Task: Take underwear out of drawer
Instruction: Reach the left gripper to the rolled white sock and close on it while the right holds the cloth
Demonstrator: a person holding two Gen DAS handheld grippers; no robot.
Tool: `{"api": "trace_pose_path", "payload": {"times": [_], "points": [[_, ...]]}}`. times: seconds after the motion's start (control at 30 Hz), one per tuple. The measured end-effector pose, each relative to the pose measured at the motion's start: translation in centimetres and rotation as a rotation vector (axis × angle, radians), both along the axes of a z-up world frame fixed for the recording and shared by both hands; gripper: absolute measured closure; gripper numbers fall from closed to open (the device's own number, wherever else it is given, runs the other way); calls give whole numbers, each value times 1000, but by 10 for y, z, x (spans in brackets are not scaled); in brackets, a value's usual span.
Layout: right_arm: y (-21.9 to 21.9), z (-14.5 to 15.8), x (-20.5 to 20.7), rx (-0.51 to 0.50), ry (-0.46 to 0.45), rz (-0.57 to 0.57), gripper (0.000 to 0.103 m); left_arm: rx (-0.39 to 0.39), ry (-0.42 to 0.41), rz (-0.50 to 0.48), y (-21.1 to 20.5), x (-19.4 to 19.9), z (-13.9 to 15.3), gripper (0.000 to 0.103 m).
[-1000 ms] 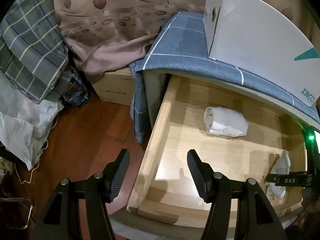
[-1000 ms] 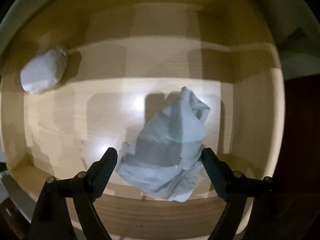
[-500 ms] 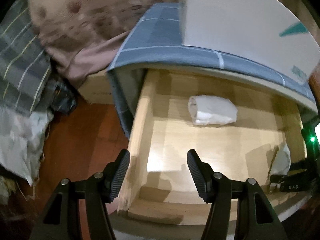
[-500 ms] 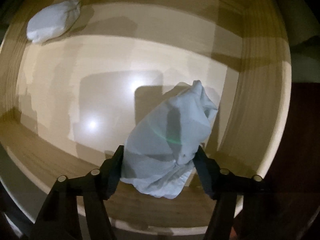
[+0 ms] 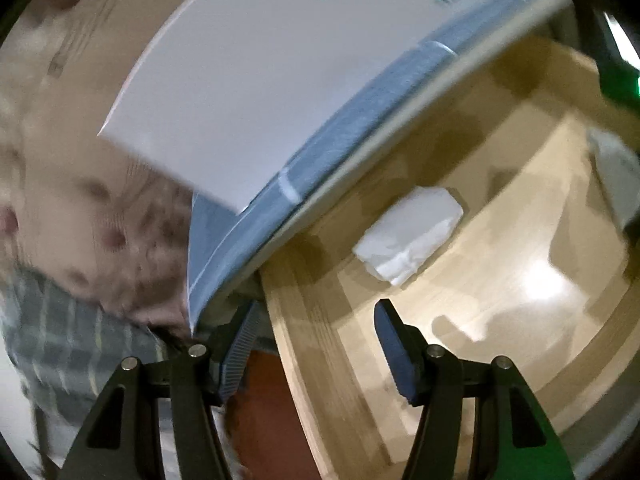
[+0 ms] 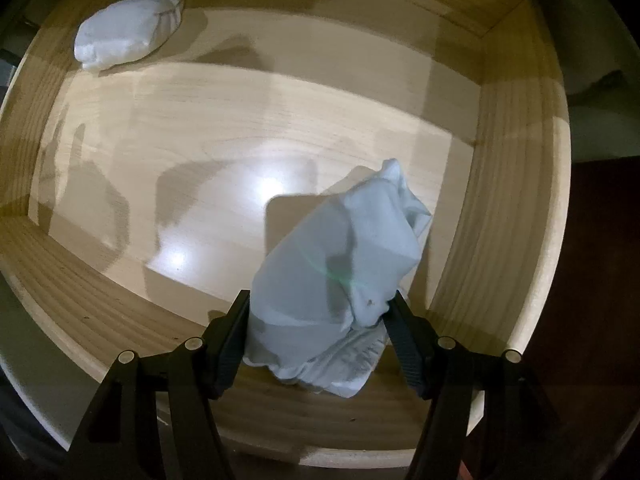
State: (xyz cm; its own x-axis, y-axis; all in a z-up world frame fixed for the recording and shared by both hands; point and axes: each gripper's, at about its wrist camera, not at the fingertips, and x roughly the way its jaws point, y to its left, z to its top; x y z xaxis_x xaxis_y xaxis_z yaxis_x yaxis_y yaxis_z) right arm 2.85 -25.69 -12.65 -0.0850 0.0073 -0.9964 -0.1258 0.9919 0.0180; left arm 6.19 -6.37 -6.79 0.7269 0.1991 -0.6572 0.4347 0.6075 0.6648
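The right gripper (image 6: 316,316) points down into the open drawer (image 6: 516,200), its 2 pads clamped on a crumpled pale underwear (image 6: 340,264) near the front right corner; a 2nd folded underwear (image 6: 124,32) lies at the far left. The left gripper (image 5: 312,344) hangs open and empty over the drawer's left edge. The cloth looks light, soft and limp, so it is best pinched through its bunched middle, as here.

The drawer (image 6: 516,184) is pale honey-coloured wood with fine grain lines, and both the crumpled underwear (image 6: 340,272) and the folded bundle (image 6: 128,32) are white. A blue cloth (image 5: 320,160) with thin white grid lines lies under a white box (image 5: 260,80) with teal markings
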Motion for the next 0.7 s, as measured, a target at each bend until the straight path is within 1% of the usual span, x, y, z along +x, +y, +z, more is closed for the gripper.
{"api": "trace_pose_path", "payload": {"times": [0.03, 0.07, 0.13, 0.4, 0.43, 0.47, 0.5, 0.63, 0.7], "points": [[0, 1, -2, 0, -1, 0, 41, 25, -7, -20, -3, 0, -4, 42], [-7, 12, -6, 1, -2, 1, 41, 56, -16, -51, -7, 0, -10, 42], [-7, 13, -6, 1, -4, 1, 41, 81, -36, -91, -12, 1, -14, 42], [-8, 13, -7, 3, -6, 2, 41, 139, -90, -177, -18, 4, -24, 42], [-8, 11, -5, 4, -7, 2, 41, 149, -80, -195, -17, 3, -27, 44], [-8, 12, -5, 5, -7, 1, 41, 168, -80, -211, -16, 2, -31, 51], [-9, 10, -2, 6, -7, 1, 41, 182, -82, -224, -16, 0, -33, 54], [-9, 9, -1, 6, -7, 1, 41, 211, -56, -278, -22, -9, -44, 55], [-9, 9, 0, 6, -6, 2, 41, 244, -80, -311, -25, -10, -50, 55]]}}
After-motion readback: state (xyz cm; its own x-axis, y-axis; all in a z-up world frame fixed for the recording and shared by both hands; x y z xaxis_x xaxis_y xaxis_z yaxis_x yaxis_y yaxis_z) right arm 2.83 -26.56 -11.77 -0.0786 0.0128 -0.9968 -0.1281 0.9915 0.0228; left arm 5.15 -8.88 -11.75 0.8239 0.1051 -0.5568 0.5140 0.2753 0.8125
